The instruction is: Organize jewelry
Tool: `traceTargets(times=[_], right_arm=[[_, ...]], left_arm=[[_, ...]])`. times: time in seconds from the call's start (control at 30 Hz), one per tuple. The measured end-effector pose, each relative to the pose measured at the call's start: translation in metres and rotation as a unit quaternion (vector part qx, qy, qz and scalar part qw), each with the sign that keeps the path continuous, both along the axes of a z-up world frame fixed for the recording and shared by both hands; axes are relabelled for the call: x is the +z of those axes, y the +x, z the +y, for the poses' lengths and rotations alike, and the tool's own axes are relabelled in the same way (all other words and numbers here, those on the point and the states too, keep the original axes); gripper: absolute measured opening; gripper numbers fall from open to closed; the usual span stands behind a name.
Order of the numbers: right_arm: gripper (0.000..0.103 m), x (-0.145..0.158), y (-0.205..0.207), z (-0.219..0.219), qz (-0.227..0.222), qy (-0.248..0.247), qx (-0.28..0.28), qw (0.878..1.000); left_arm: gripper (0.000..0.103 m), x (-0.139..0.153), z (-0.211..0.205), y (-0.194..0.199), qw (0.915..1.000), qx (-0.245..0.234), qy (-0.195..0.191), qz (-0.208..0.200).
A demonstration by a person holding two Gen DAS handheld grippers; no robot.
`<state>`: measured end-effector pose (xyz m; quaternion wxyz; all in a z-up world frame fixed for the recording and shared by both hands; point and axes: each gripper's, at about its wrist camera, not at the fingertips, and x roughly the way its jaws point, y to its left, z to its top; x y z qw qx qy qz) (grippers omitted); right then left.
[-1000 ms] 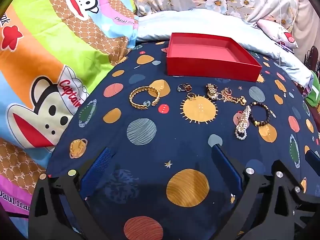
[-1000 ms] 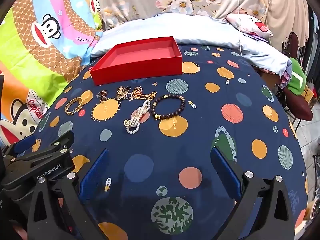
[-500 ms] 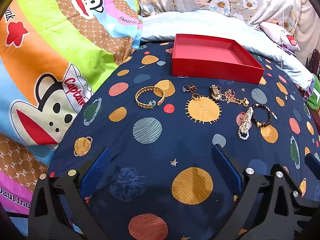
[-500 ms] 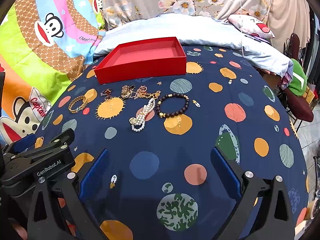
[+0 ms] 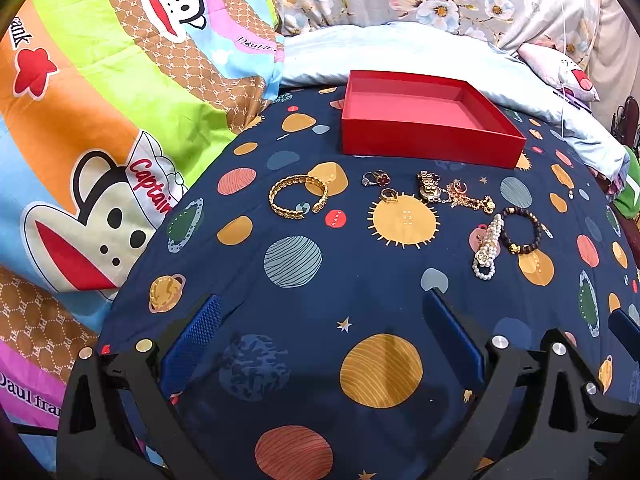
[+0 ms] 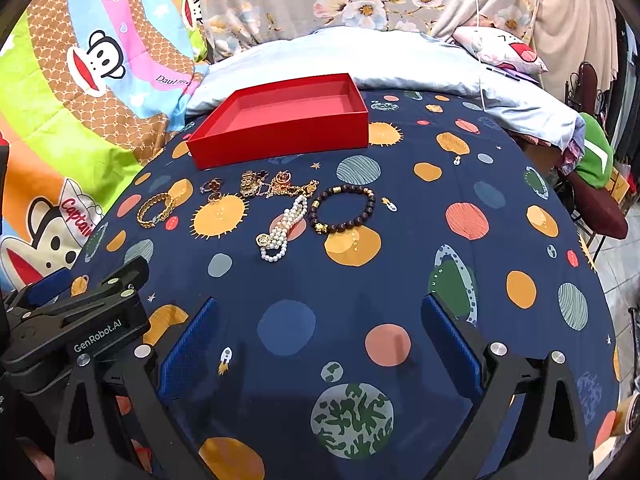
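Observation:
An empty red box stands at the back of a navy planet-print cloth. In front of it lie a gold cuff bracelet, two small rings, a heap of gold chain jewelry, a pearl bracelet and a dark bead bracelet. My left gripper is open and empty, well short of the cuff. My right gripper is open and empty, short of the bead bracelet.
A colourful monkey-print quilt lies to the left. A pale blue blanket and floral pillows lie behind the box. The left gripper's body shows at the right wrist view's lower left. A chair with a green item stands at the right.
Both grippers have drawn back and risen slightly, so the jewelry and box sit a little lower and farther in each view. Nothing on the cloth has moved.

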<state>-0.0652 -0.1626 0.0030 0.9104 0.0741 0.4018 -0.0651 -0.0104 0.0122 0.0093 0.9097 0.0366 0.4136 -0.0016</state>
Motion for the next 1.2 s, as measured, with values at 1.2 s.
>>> traceTargets(times=[1.2], right_arm=[[0.098,-0.0007,0.0011,0.0049,0.002,-0.002,0.006,1.000]], left_arm=[[0.098,0.0001,0.0051,0.0018,1.0000,0.005,0.000,-0.002]])
